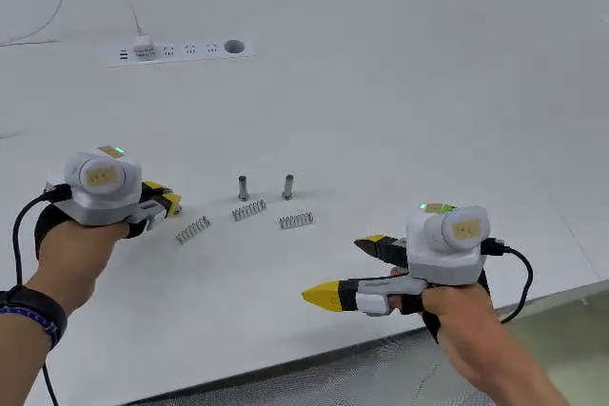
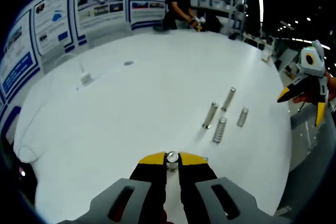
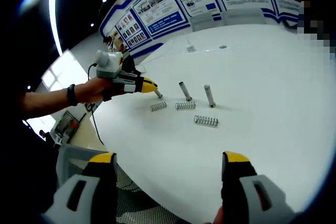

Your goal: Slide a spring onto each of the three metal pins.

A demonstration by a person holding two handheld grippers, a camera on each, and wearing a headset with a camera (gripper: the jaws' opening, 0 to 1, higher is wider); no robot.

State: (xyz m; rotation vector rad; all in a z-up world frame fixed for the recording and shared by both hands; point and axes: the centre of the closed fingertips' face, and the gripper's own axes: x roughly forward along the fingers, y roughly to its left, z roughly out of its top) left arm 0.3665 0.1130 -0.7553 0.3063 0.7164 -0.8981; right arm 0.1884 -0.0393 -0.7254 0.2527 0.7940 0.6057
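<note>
My left gripper (image 2: 171, 160) is shut on a short metal pin (image 2: 171, 161), held upright just over the white table; in the head view the left gripper (image 1: 169, 203) sits at the left. Two more pins (image 1: 243, 186) (image 1: 287, 186) stand upright mid-table. Three springs lie flat in front of them (image 1: 193, 229) (image 1: 249, 209) (image 1: 296, 221). My right gripper (image 1: 347, 270) hovers open and empty near the front edge, right of the springs. In the right gripper view the right gripper (image 3: 169, 161) faces the springs (image 3: 206, 121) and the standing pins (image 3: 184, 91).
A white power strip (image 1: 176, 48) with a plugged cable lies at the back left of the table. The table's front edge (image 1: 314, 358) runs just below my right hand. A person (image 2: 181, 3) stands at the far side of the table.
</note>
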